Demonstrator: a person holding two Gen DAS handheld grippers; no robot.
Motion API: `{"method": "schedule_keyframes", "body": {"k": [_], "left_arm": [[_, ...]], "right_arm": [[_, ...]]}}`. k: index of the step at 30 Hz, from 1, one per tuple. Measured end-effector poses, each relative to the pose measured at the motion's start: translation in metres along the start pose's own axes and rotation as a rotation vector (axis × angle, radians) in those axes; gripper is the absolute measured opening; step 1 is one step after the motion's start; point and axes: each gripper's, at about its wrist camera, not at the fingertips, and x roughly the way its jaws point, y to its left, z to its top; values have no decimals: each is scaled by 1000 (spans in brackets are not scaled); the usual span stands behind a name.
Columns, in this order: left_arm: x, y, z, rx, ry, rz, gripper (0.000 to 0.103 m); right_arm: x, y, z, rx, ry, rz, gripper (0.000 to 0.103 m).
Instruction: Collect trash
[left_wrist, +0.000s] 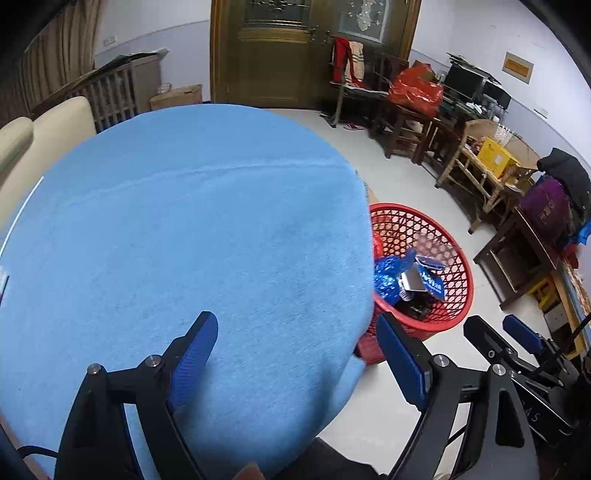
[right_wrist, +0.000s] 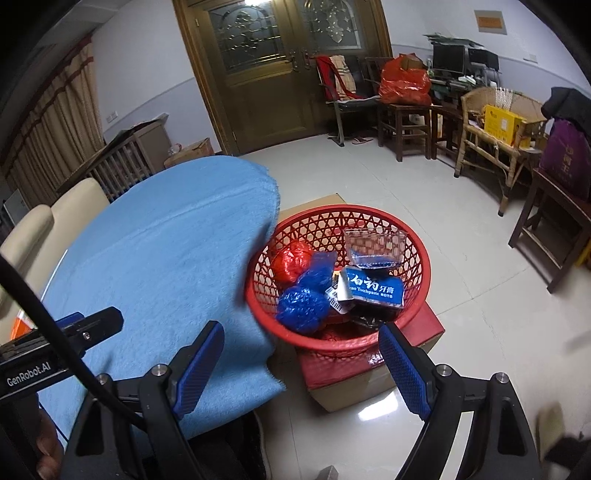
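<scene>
Two hand-held grippers are seen, each with two blue-padded fingers, and both are released with nothing between the pads. The left gripper (left_wrist: 297, 363) is held over the near right edge of the blue cloth (left_wrist: 177, 236) that covers the table, its left finger above the cloth and its right finger past the cloth's edge, above the floor. The right gripper (right_wrist: 301, 369) is held just to the right of the left one, its left finger above the cloth's corner and its right finger in front of the near rim of the one red basket (right_wrist: 369, 218). The basket is found ahead and slightly to the right of the right gripper, and ahead and to the right of the left gripper; it is set on one cardboard box with a red top (right_wrist: 373, 369), which stands on the floor beside the table. The trash is gathered inside the basket: two crumpled blue foil balls (right_wrist: 301, 308) touching each other at the near left, one crumpled red ball (right_wrist: 291, 260) just behind them, one blue toothpaste box (right_wrist: 373, 288) to their right, and one clear plastic tray (right_wrist: 376, 245) leaning against the far wall of the basket. Some dark scraps are seen under the toothpaste box, but their number cannot be told. No trash is seen on the cloth ahead of either gripper
</scene>
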Motion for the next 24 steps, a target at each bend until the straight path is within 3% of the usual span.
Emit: {"method": "schedule_keyframes", "body": {"k": [13,24], "left_arm": [[-11,8,-4,-12,-59,74,88],[-6,11,-5,-15,-46,97,88]], "right_arm": [[-7,9,9,-49,-27,-2,91],[1,6,10,-45,-16,5,91]]}}
